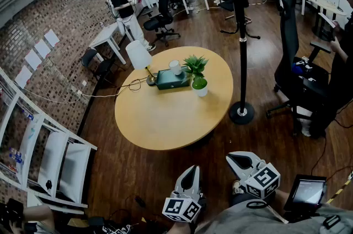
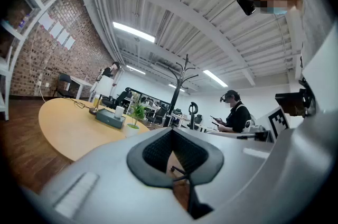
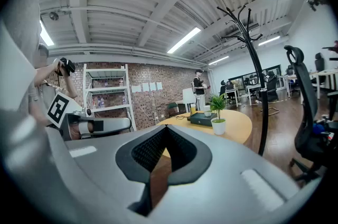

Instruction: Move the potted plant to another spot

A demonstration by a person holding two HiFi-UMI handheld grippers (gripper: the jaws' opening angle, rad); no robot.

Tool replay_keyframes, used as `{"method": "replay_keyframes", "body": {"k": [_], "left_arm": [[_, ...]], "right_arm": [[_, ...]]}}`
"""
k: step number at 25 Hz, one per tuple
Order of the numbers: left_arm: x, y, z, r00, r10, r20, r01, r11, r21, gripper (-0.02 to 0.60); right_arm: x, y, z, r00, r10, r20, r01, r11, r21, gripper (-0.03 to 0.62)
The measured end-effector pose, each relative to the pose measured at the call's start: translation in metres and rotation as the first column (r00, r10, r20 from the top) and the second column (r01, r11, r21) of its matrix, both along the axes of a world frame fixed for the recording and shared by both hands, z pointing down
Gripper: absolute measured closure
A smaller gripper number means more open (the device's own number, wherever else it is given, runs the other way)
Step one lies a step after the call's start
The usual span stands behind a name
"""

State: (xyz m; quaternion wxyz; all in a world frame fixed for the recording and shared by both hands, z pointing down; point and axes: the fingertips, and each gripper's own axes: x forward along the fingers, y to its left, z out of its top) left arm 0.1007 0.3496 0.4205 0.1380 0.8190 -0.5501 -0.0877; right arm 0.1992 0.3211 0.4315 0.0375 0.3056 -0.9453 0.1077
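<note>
Left gripper (image 1: 190, 172), right gripper (image 1: 238, 159): closed, empty, roughly level, well apart from potted plant (image 1: 199, 84)

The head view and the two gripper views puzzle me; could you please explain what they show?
There is no robot here: a person holds a pair of tongs in each hand. The head view comes from a camera on the person's head, looking down at the left tongs and the right tongs. The other two pictures come from cameras riding on each pair, looking along its jaws. Both pairs are shut and hold nothing. Farther off, the round table carries the potted plant, a lamp, a dark box and a white cup.
</note>
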Motion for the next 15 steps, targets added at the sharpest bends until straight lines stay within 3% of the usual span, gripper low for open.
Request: {"method": "replay_keyframes", "body": {"k": [6,15], "left_arm": [[-0.002,-0.088,0.0,0.999,-0.035,0.009,0.035,0.999,0.024,0.584],[-0.016,-0.168,0.008,0.998,-0.064,0.007,0.064,0.998,-0.001,0.584]], "right_arm": [[0.004,-0.087,-0.001,1.0,-0.023,0.011,0.023,1.0,0.016,0.588],[-0.009,-0.17,0.011,0.999,-0.037,0.015,0.037,0.999,-0.021,0.588]]}}
